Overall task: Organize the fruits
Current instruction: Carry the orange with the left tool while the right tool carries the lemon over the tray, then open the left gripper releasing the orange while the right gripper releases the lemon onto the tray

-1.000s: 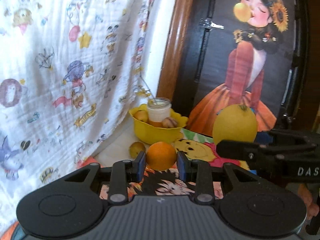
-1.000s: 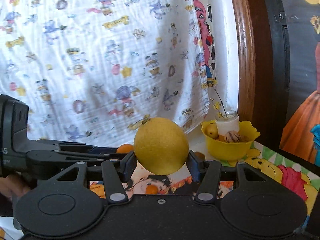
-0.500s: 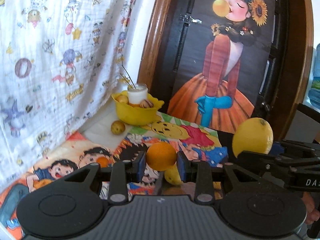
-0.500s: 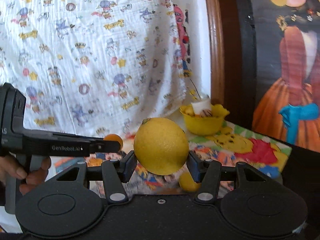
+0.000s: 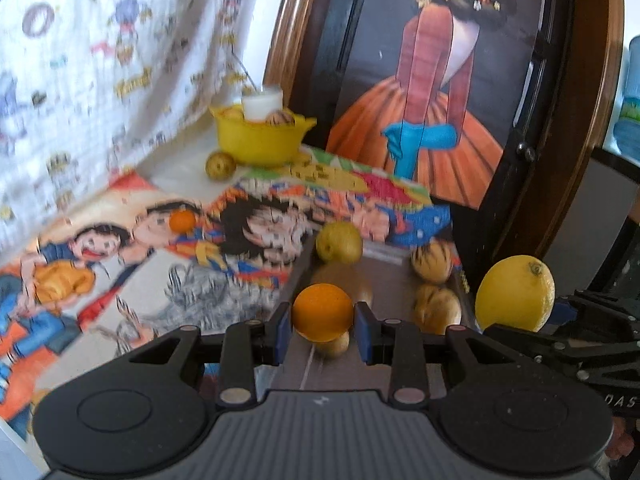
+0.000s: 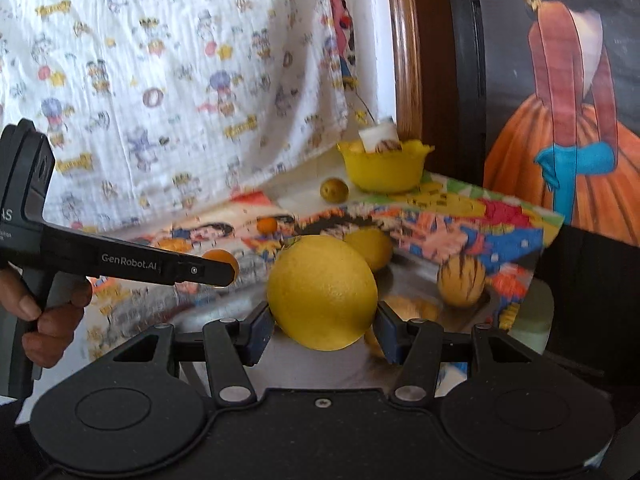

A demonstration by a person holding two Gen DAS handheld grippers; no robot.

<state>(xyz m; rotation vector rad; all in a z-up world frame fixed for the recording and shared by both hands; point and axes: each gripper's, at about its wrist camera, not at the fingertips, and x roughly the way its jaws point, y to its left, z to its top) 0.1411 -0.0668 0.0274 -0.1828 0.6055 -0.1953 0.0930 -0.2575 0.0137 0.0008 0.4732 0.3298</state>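
Note:
My left gripper (image 5: 322, 330) is shut on a small orange (image 5: 322, 312), held above a shiny metal tray (image 5: 384, 276). My right gripper (image 6: 324, 328) is shut on a large yellow lemon (image 6: 322, 290); that lemon (image 5: 516, 294) also shows at the right of the left wrist view. On the tray lie a yellow-green fruit (image 5: 339, 242) and two striped round fruits (image 5: 433, 260). A yellow bowl (image 5: 260, 140) at the back corner holds fruit and a white jar (image 5: 262, 106). A second small orange (image 5: 182, 221) and a yellowish fruit (image 5: 220, 166) rest on the cartoon-print cloth.
A printed white sheet (image 6: 160, 80) hangs along the left. A dark door with a painted girl poster (image 5: 440, 100) and a wooden frame stands behind the table. A person's hand (image 6: 48, 316) grips the left gripper's handle. The colourful cloth (image 5: 160, 260) covers the table.
Both grippers have come down and pulled back from the yellow bowl with their fruits still held. The metal tray with its fruits has come into view beneath them.

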